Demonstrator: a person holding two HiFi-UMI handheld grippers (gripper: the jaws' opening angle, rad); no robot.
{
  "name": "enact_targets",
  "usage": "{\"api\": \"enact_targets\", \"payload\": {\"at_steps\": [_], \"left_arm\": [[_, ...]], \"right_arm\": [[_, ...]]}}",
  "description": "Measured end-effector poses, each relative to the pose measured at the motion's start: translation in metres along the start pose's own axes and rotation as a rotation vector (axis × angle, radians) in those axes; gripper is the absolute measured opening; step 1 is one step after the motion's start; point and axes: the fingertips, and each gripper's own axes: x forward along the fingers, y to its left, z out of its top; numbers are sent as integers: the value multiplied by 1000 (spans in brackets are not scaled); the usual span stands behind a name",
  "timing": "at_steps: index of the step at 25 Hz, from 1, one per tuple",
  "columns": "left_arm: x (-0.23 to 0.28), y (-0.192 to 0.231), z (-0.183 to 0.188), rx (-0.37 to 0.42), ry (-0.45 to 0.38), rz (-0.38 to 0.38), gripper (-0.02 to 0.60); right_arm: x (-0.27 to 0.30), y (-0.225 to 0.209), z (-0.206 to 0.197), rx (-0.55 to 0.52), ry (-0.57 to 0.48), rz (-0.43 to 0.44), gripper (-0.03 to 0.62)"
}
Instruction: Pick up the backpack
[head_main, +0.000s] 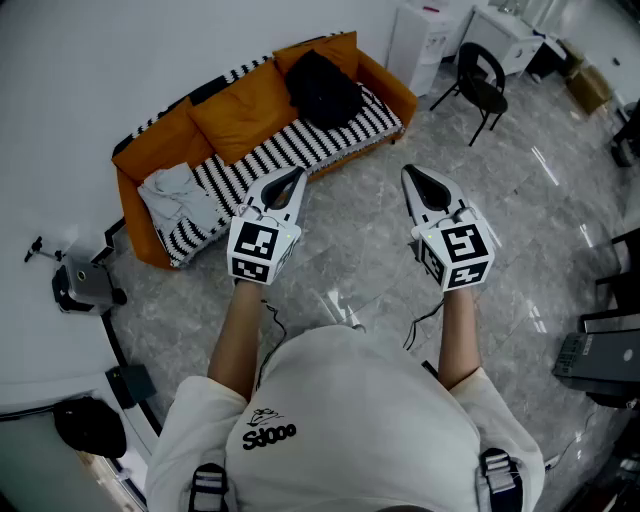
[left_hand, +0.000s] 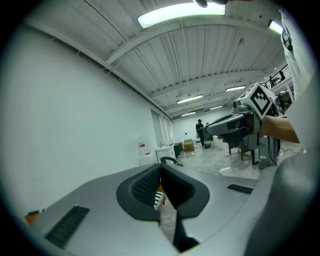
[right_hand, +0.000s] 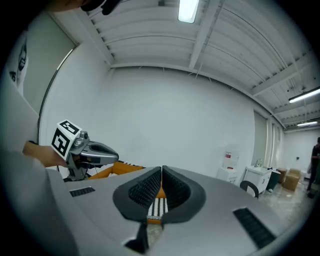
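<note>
A black backpack (head_main: 324, 88) lies on the orange sofa (head_main: 240, 115) with its striped seat, at the sofa's right end, far ahead of me. My left gripper (head_main: 291, 176) is held out over the floor, shut with nothing between its jaws. My right gripper (head_main: 412, 175) is held level beside it, also shut and empty. In the left gripper view the shut jaws (left_hand: 160, 172) point at the room, with the right gripper (left_hand: 220, 126) at the right. In the right gripper view the left gripper (right_hand: 102, 148) shows at the left, the sofa (right_hand: 107, 171) behind it.
A pale grey cloth (head_main: 180, 195) lies on the sofa's left end. A black chair (head_main: 480, 85) stands to the sofa's right, near a white cabinet (head_main: 425, 40). Grey marble floor (head_main: 350, 250) lies between me and the sofa. Dark equipment (head_main: 605, 355) stands at the right.
</note>
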Motion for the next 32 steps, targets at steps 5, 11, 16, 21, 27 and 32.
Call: {"api": "enact_targets", "payload": {"at_steps": [5, 11, 16, 21, 27, 32], "left_arm": [[1, -3, 2, -1, -2, -4, 21], [3, -13, 6, -5, -4, 1, 21], [2, -32, 6, -4, 7, 8, 21], [4, -56, 6, -14, 16, 27, 21], [11, -94, 2, -27, 40, 52, 21], [19, -115, -11, -35, 72, 52, 21]], "right_arm": [[-4, -6, 3, 19, -25, -20, 37], [-12, -14, 4, 27, -35, -16, 37], [-27, -23, -6, 40, -27, -7, 37], [-46, -37, -18, 60, -24, 4, 37], [-69, -55, -41, 78, -11, 41, 37], [-76, -66, -59, 86, 4, 61, 37]]}}
